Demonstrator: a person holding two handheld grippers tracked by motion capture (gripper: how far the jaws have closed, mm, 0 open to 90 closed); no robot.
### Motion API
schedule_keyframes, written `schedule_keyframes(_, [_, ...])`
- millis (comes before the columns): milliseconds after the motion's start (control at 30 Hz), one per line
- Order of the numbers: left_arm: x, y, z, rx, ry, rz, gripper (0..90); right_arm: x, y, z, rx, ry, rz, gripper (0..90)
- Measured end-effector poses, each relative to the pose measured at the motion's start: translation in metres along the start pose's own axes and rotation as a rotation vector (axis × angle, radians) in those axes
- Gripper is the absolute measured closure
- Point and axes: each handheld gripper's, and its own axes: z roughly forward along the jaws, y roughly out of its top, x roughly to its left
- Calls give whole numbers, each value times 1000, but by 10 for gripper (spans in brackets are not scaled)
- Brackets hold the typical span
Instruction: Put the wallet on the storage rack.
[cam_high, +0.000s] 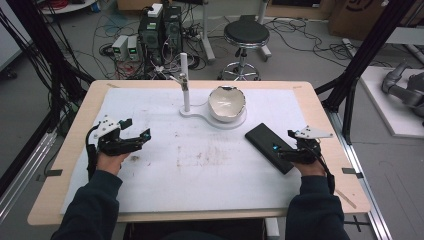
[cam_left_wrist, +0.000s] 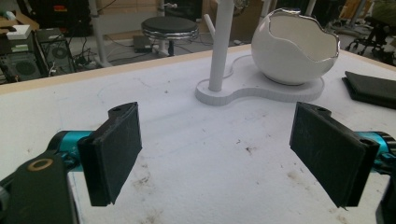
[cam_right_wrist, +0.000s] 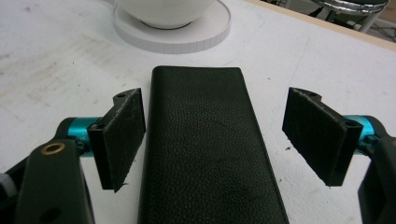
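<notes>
My right gripper (cam_high: 286, 148) sits at the lower right of the high view, jaws spread wide and straddling the near end of the black leather case (cam_high: 269, 147), which lies flat on the white mat (cam_high: 200, 170) right of centre, angled toward the upper left. In the right gripper view the case (cam_right_wrist: 205, 144) runs up the middle of the frame between the 2 pads, the left pad (cam_right_wrist: 122, 137) just beside its edge, the right pad (cam_right_wrist: 322, 133) clearly apart from it; nothing is clamped yet. My left gripper (cam_high: 139, 137) rests at the left of the high view, also released, with bare mat between its pads in the left gripper view. The white eggshell-shaped bowl (cam_high: 227, 103) stands on its white base (cam_high: 197, 112) beside the upright post (cam_high: 184, 82), at upper centre; whether anything is in the bowl I cannot tell. I judge the work as barely begun: approach and alignment on the case look done; closing, lifting and placing it are all left.
</notes>
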Motion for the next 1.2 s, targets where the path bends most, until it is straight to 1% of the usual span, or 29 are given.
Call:
schedule_keyframes(100, [4, -3, -1, 4, 9, -12, 170, 3, 0, 0, 0, -4, -33, 215])
schedule_keyframes(133, [4, -3, -1, 4, 9, -12, 170, 5, 0, 0, 4, 5, -44, 214])
schedule_keyframes(167, [4, -2, -2, 3, 13, -16, 171, 6, 0, 0, 8, 7, -75, 214])
schedule_keyframes(233, [3, -2, -3, 2, 16, -11, 174, 11, -1, -2, 7, -9, -114, 214])
schedule_keyframes(300, [2, -3, -3, 4, 18, -11, 178, 13, -2, -5, -1, -22, -118, 214])
schedule_keyframes(333, [2, -3, -3, 4, 18, -11, 179, 13, -3, -7, -8, -26, -103, 214])
schedule_keyframes(367, [2, -3, -2, 8, 19, -14, 178, 13, -4, -7, -9, -21, -97, 214])
schedule_keyframes(400, [2, -4, -1, 11, 19, -14, 179, 13, -6, -6, -2, -5, -94, 214])
schedule_keyframes(467, [2, -4, 0, 15, 20, -15, 180, 16, -10, -3, 27, 22, -110, 214])
schedule_keyframes(567, [3, -5, 0, 16, 19, -23, 181, 20, -15, 6, 76, 48, -149, 221])
schedule_keyframes(600, [3, -5, 0, 16, 19, -23, 182, 20, -15, 6, 76, 48, -149, 221])
schedule_keyframes(633, [4, -5, 1, 20, 15, -24, 182, 21, -16, 8, 95, 49, -165, 248])
schedule_keyframes(667, [4, -6, 2, 21, 12, -26, 184, 25, -19, 16, 135, 51, -202, 277])
schedule_keyframes(700, [3, -6, 3, 26, 9, -26, 184, 26, -19, 18, 142, 46, -204, 282])
schedule_keyframes(767, [2, -7, 3, 29, 6, -26, 186, 26, -19, 20, 140, 39, -205, 317])
schedule_keyframes(867, [2, -8, 4, 32, 6, -27, 187, 27, -21, 22, 151, 29, -218, 322])
schedule_keyframes(900, [2, -8, 4, 33, 9, -31, 187, 29, -24, 26, 180, 17, -259, 316])
schedule_keyframes(933, [1, -8, 3, 33, 9, -34, 187, 29, -24, 26, 180, 17, -259, 316])
schedule_keyframes(967, [1, -8, 3, 35, 8, -32, 188, 31, -24, 26, 184, 3, -280, 317])
schedule_keyframes(1000, [1, -8, 3, 35, 8, -32, 188, 31, -24, 26, 184, 3, -280, 317])
schedule_keyframes(1033, [1, -8, 2, 33, 8, -32, 189, 31, -25, 26, 186, -5, -293, 350])
schedule_keyframes(1067, [1, -8, 2, 34, 8, -34, 189, 31, -25, 26, 186, -5, -293, 350])
schedule_keyframes(1100, [0, -8, 2, 38, 9, -36, 189, 31, -25, 26, 183, -31, -301, 431])
schedule_keyframes(1133, [0, -8, 2, 38, 9, -36, 189, 31, -25, 26, 183, -31, -301, 431])
schedule_keyframes(1167, [0, -8, 3, 39, 8, -36, 189, 30, -25, 25, 181, -31, -286, 436])
schedule_keyframes(1200, [0, -8, 3, 39, 7, -36, 189, 30, -25, 25, 181, -31, -286, 436])
